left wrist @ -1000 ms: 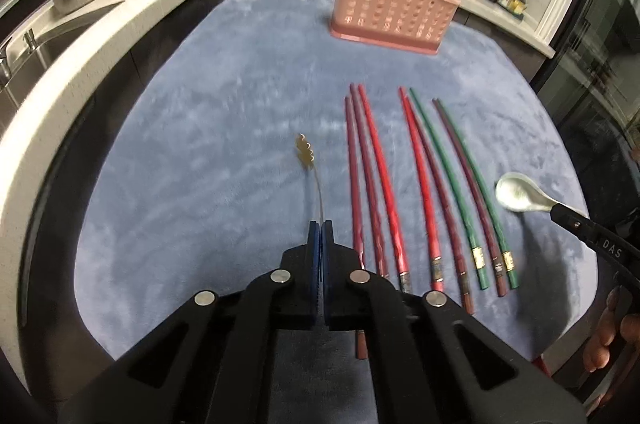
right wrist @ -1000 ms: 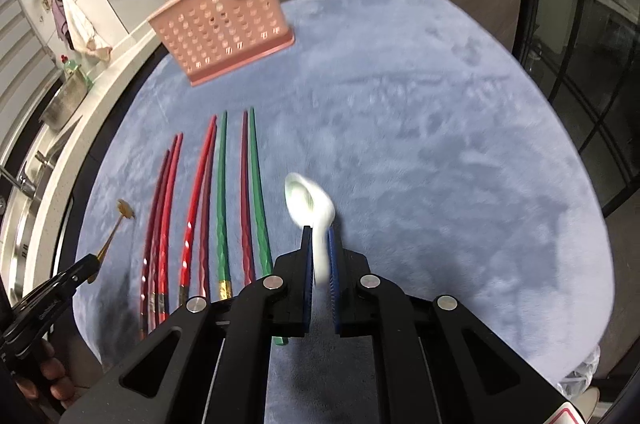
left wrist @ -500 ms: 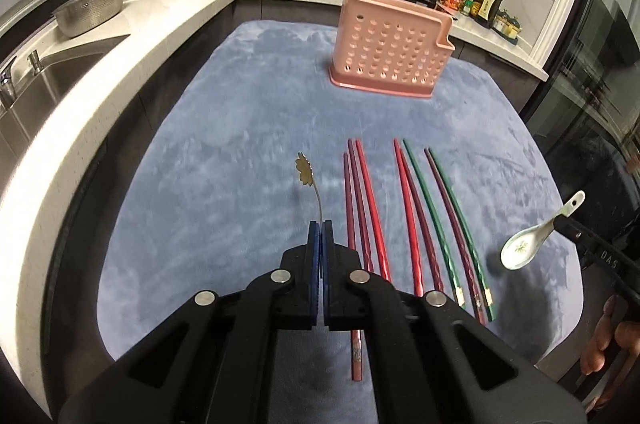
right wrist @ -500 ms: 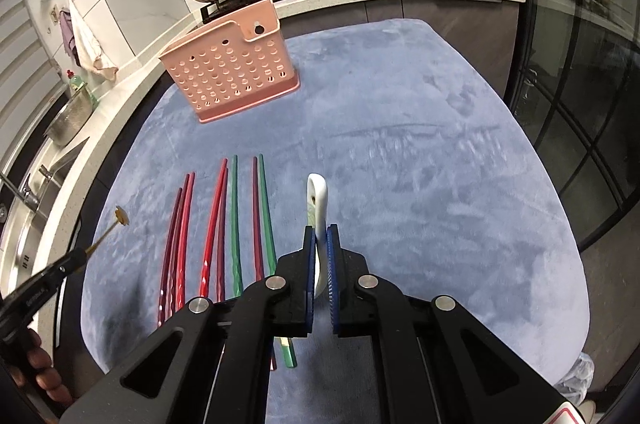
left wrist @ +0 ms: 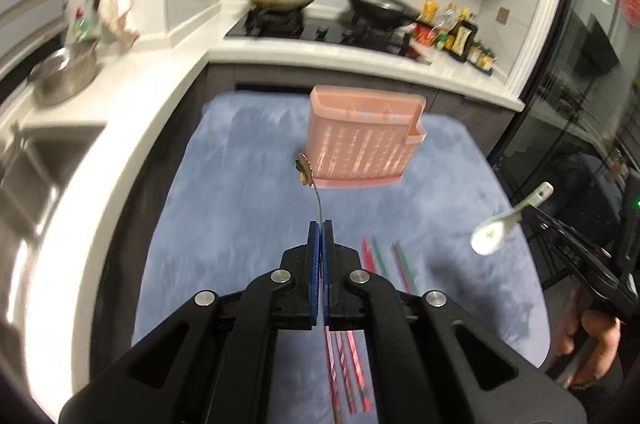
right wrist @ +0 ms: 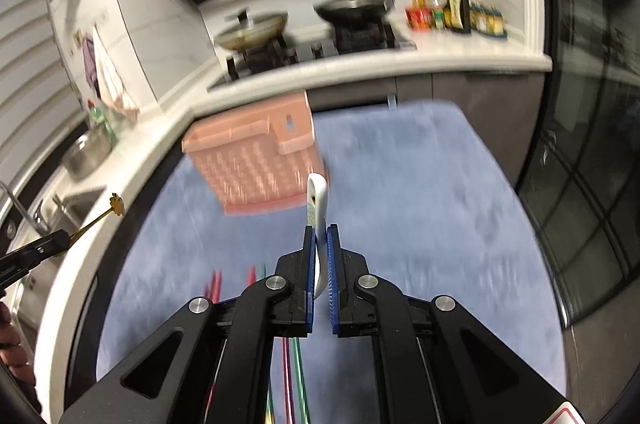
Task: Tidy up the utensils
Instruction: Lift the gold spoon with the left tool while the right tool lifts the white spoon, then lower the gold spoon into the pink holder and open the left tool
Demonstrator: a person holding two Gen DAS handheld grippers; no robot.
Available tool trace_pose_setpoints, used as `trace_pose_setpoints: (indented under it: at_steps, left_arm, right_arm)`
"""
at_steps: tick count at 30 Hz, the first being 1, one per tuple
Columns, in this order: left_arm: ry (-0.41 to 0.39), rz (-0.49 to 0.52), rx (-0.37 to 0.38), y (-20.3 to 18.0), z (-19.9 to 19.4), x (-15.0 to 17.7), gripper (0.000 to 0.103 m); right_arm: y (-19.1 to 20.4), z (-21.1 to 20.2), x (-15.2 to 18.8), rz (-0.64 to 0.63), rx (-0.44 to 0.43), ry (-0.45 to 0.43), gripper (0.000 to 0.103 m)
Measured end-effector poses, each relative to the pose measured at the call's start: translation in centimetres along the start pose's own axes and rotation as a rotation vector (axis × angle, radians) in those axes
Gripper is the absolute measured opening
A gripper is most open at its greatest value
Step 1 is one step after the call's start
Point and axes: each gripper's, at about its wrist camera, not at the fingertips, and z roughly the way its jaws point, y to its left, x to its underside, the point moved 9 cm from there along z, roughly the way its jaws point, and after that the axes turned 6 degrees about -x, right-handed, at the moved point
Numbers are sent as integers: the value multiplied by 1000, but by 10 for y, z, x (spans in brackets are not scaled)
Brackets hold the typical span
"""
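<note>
My left gripper [left wrist: 320, 224] is shut on a thin gold fork [left wrist: 305, 169], held in the air with its head in front of the pink perforated utensil basket [left wrist: 360, 148]. My right gripper [right wrist: 321, 230] is shut on a white ceramic spoon [right wrist: 318, 200], handle end up, also lifted, in line with the basket [right wrist: 256, 168]. The spoon [left wrist: 504, 224] and right gripper show at the right of the left wrist view; the fork [right wrist: 114, 206] shows at the left of the right wrist view. Several red and green chopsticks [left wrist: 348, 364] lie on the blue mat below.
The blue mat [left wrist: 240, 224] covers the table. A white counter [left wrist: 120, 96] with a sink and a steel bowl [left wrist: 64, 76] curves along the left. A stove with two pans [right wrist: 304, 24] and bottles stands behind the basket. A glass door is at the right.
Both grippers have risen off the mat and tilted up, carrying the fork and the spoon forward to the basket. The chopsticks have stayed on the mat.
</note>
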Motion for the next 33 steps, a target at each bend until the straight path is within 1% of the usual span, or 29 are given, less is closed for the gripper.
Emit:
trace_pose_setpoints:
  at_steps: [2,3,6,7,9,11,14,18,19,22,27,31,33]
  left_arm:
    - [-21,13,25,-9,-1,-22,0]
    - [-38,18,41,-14,0,-37,0]
    - [-56,24,57,-22,10,-64,0]
    - [-48,21,71,-26,19,-76,0]
    - [-16,10,92,-31,36,-89,0]
    - [31,-2,111,-33,57,-95,0]
    - [102,-35,105,-28,90,-99,0]
    - [196,-66,92,-20,127,-94,0]
    - [203,-65,82,-18,133,-93,0]
    - [205,-71,55,-11,146,-94,1]
    - [205,-75,24,-5,163,-98,1]
    - [196,-102,26,-2,171,-101,2]
    - [178,-102,11,-1,172,-102,5]
  right_arm:
    - [2,7,-26,-14,-1,-36,6]
    - [5,12,-40,-21,-5,-54,6]
    - [14,27,-77,-36,-21,-96,6]
    - [15,31,-84,-40,-22,-103,6]
    - [20,44,-107,-52,-27,-123,6]
    - [24,55,-124,-63,-25,-139,6]
    - [29,76,-144,-82,-26,-147,6]
    - [30,104,-150,-84,-29,-126,6]
    - [30,111,-150,-83,-29,-117,6]
    - [29,134,-143,-95,-15,-81,6]
    - [23,161,-127,-97,-2,-22,6]
    - [18,171,-116,-100,7,7,7]
    - [17,170,-114,-102,8,-1,8]
